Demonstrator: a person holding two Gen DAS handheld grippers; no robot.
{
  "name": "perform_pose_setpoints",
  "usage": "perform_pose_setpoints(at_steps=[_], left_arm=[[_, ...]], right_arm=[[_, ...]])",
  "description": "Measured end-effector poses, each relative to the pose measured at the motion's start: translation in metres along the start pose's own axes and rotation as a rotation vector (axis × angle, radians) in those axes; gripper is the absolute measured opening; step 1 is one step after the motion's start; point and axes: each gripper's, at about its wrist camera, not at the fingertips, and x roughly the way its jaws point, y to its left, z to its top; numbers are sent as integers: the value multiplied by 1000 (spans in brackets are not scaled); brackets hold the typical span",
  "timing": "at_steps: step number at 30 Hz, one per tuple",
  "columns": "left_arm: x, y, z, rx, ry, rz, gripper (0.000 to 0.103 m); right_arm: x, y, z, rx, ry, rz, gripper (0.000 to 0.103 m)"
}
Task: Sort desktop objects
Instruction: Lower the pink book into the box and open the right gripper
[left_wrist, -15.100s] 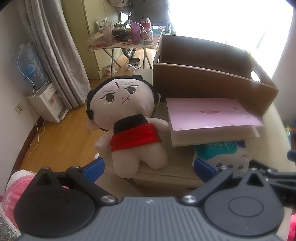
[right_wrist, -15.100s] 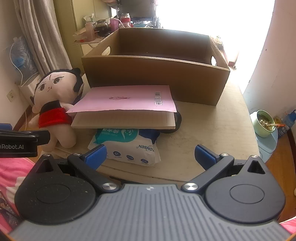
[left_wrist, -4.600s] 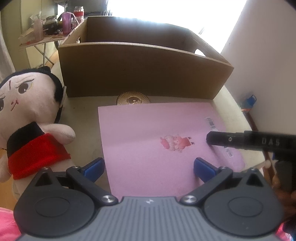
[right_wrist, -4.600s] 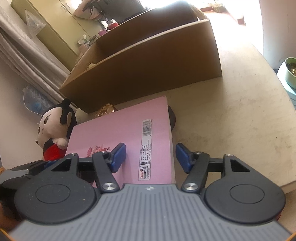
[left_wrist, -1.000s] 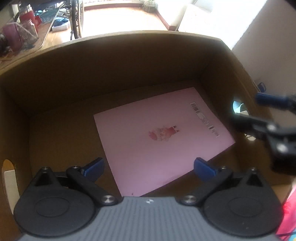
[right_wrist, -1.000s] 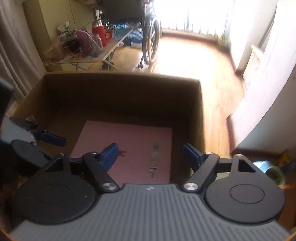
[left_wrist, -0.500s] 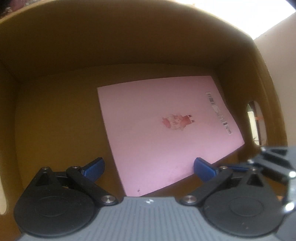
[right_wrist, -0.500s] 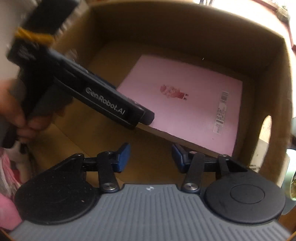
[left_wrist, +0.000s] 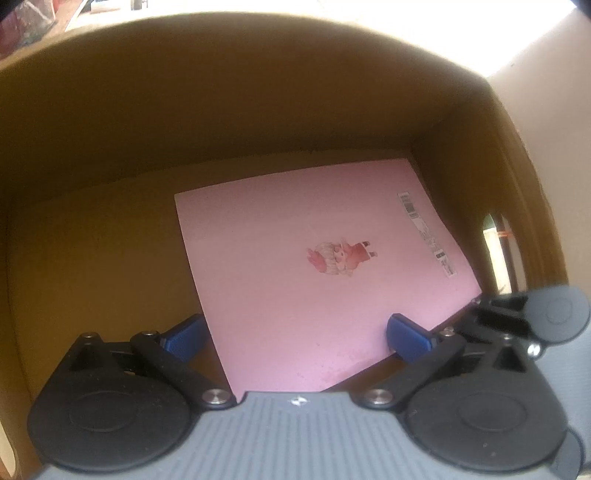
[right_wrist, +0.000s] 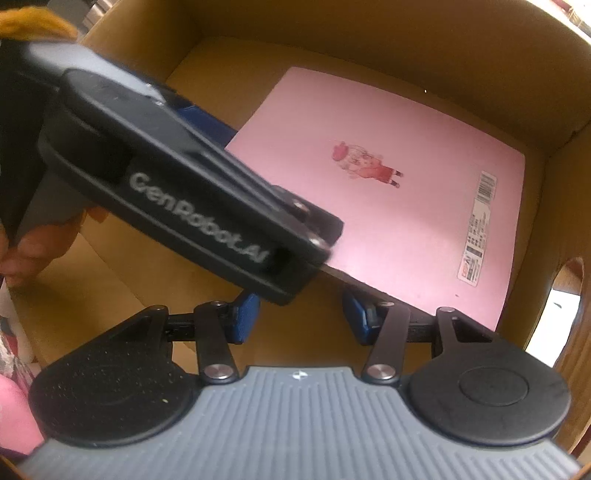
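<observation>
A pink book (left_wrist: 295, 266) with a small cartoon figure and a barcode strip lies inside the brown cardboard box (left_wrist: 240, 122); it also shows in the right wrist view (right_wrist: 406, 177). My left gripper (left_wrist: 295, 334) is open, its blue fingertips either side of the book's near edge, low inside the box. My right gripper (right_wrist: 299, 317) is open and empty, above the box floor by the book's near edge. The left gripper's black body (right_wrist: 192, 199) crosses the right wrist view.
The box walls (right_wrist: 569, 221) close in on all sides. A hand-hole cutout (left_wrist: 498, 251) opens in the right wall. A hand (right_wrist: 33, 243) holds the left gripper at the left edge.
Both grippers have dropped a little lower into the box. The right gripper's jaws have spread slightly. The pink book lies in the same place.
</observation>
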Motion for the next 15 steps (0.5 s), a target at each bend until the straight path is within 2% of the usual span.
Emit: perform_pose_setpoints(at_steps=[8, 15], left_arm=[[6, -4, 3, 10, -58, -3, 103], [11, -5, 5, -6, -66, -8, 103]], right_arm=[[-12, -12, 13, 47, -46, -9, 50], [-27, -27, 17, 150, -85, 41, 50]])
